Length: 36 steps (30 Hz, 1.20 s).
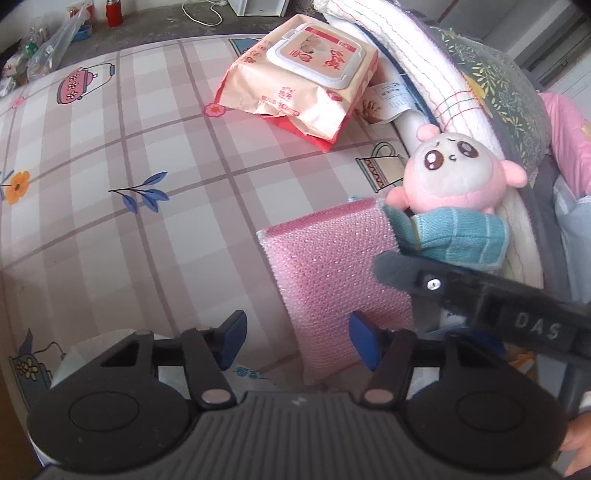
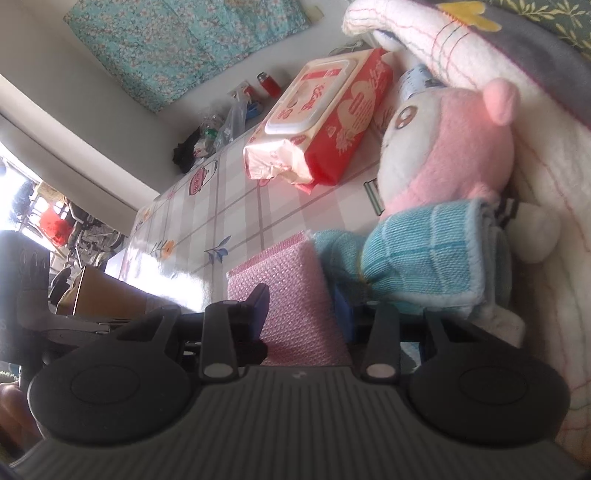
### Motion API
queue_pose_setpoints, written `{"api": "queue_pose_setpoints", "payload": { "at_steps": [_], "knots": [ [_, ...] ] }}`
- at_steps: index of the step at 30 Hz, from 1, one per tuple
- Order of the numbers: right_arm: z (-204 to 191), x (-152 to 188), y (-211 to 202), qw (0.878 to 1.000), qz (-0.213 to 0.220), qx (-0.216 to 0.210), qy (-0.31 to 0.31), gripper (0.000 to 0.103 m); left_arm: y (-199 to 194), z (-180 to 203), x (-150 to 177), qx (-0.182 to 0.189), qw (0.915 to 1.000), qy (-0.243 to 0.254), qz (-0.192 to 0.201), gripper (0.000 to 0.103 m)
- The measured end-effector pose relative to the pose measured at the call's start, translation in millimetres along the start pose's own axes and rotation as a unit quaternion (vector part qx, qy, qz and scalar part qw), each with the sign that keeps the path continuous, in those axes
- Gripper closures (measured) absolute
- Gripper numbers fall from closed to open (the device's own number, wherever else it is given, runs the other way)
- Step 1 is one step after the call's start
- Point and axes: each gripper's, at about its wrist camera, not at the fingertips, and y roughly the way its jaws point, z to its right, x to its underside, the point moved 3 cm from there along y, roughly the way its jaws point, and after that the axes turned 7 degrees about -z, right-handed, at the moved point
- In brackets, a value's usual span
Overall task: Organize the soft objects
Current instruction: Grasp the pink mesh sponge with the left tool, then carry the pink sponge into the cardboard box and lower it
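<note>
A pink bubble-wrap pad (image 1: 332,266) lies on the checked tablecloth (image 1: 110,147). A folded teal cloth (image 1: 454,236) rests against its right edge. A pink and white plush toy (image 1: 454,173) sits above the cloth, against rolled white towels (image 1: 417,62). My left gripper (image 1: 295,341) is open and empty at the pad's near edge. My right gripper (image 2: 303,310) has its jaws on either side of the pad (image 2: 291,291), close against it. The right gripper's finger (image 1: 424,273) crosses the left wrist view. The teal cloth (image 2: 424,266) and plush toy (image 2: 450,147) show to its right.
A pack of wet wipes (image 1: 306,74) lies at the back of the table, also in the right wrist view (image 2: 325,122). A patterned grey cushion (image 1: 495,85) lies on the towels. Plastic bags and a red bottle (image 1: 113,13) stand at the far left edge.
</note>
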Motion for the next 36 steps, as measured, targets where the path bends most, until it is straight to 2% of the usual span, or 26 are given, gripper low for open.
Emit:
{"api": "queue_pose_setpoints", "payload": {
  "at_steps": [3, 4, 10, 15, 20, 24, 29, 32, 36],
  "knots": [
    [-4.0, 0.9, 4.6, 1.000, -0.002, -0.009, 0.004, 0.067, 0.5, 5.9, 0.3, 0.015, 0.9999, -0.002, 0.005, 0.053],
    [-5.1, 1.8, 3.8, 1.000, -0.002, -0.015, 0.008, 0.070, -1.1, 8.2, 1.3, 0.016, 0.9998, -0.003, 0.008, 0.053],
    [-25.6, 0.5, -12.3, 1.000, 0.026, -0.010, -0.011, 0.070, -23.6, 15.0, 6.7, 0.017, 0.9990, -0.002, 0.042, 0.053],
    [-57.8, 0.1, -38.8, 0.998, 0.053, -0.019, -0.034, 0.070, -64.6, 11.0, 19.1, 0.019, 0.9954, -0.005, 0.093, 0.053],
    [-108.8, 3.4, -68.9, 0.993, 0.081, -0.034, -0.075, 0.070, -117.5, -1.9, 38.6, 0.011, 0.9882, -0.014, 0.152, 0.053],
    [-157.8, 9.5, -82.9, 0.989, 0.089, -0.052, -0.108, 0.070, -161.1, -28.8, 60.1, 0.007, 0.9802, -0.038, 0.194, 0.053],
    [-235.8, 23.1, -77.3, 0.982, 0.076, -0.089, -0.150, 0.070, -208.8, -80.7, 96.4, -0.011, 0.9696, -0.075, 0.233, 0.053],
    [-284.1, 35.2, -59.3, 0.977, 0.052, -0.121, -0.166, 0.070, -229.3, -122.7, 122.2, -0.031, 0.9636, -0.101, 0.246, 0.052],
    [-345.5, 57.4, -13.3, 0.972, -0.011, -0.165, -0.168, 0.070, -241.4, -188.2, 155.9, -0.056, 0.9566, -0.160, 0.237, 0.052]
  ]
}}
